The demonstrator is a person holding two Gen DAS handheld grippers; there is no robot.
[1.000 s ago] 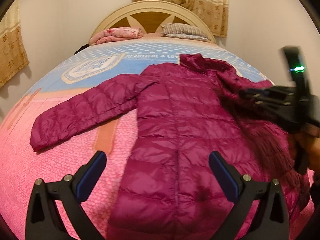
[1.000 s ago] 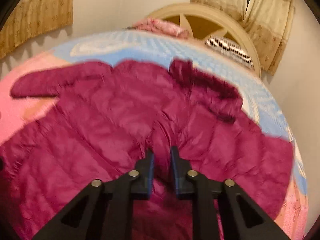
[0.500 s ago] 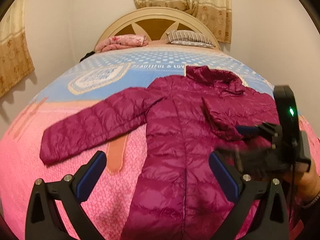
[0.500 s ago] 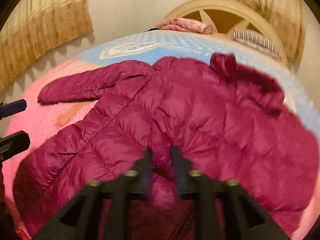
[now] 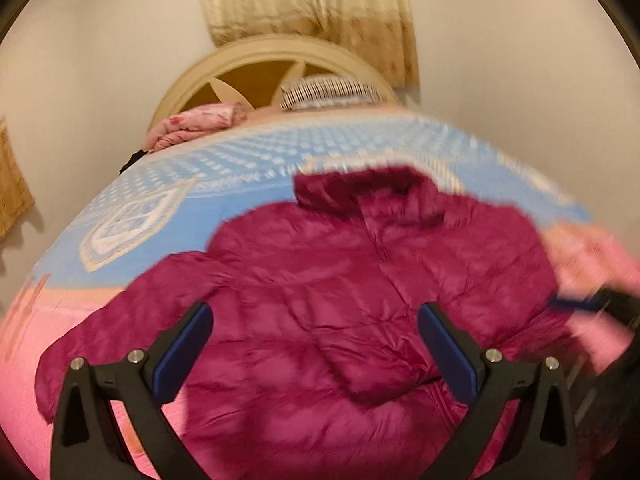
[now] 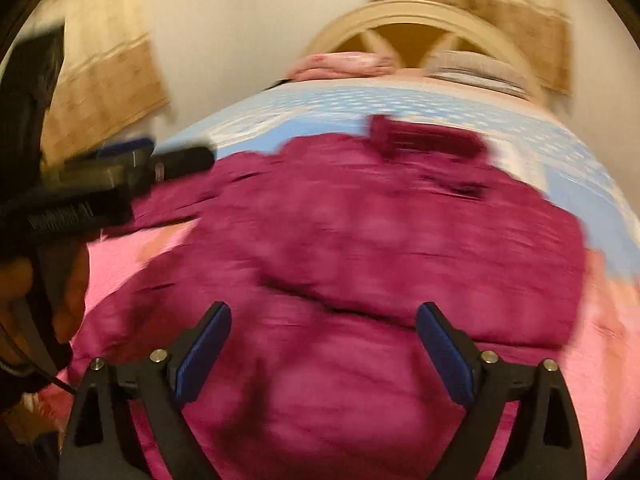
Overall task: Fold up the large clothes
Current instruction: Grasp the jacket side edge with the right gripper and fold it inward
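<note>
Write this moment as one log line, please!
jacket: flat on bed, one sleeve folded in | left gripper: open, empty | right gripper: open, empty

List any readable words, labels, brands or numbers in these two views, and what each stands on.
None can be read.
Bedspread: a crest-like print and a line of lettering beside it, both too blurred to read.
Left gripper body, seen from the right wrist: pale embossed marking, too smeared to read.
Jacket: no label or brand shows.
</note>
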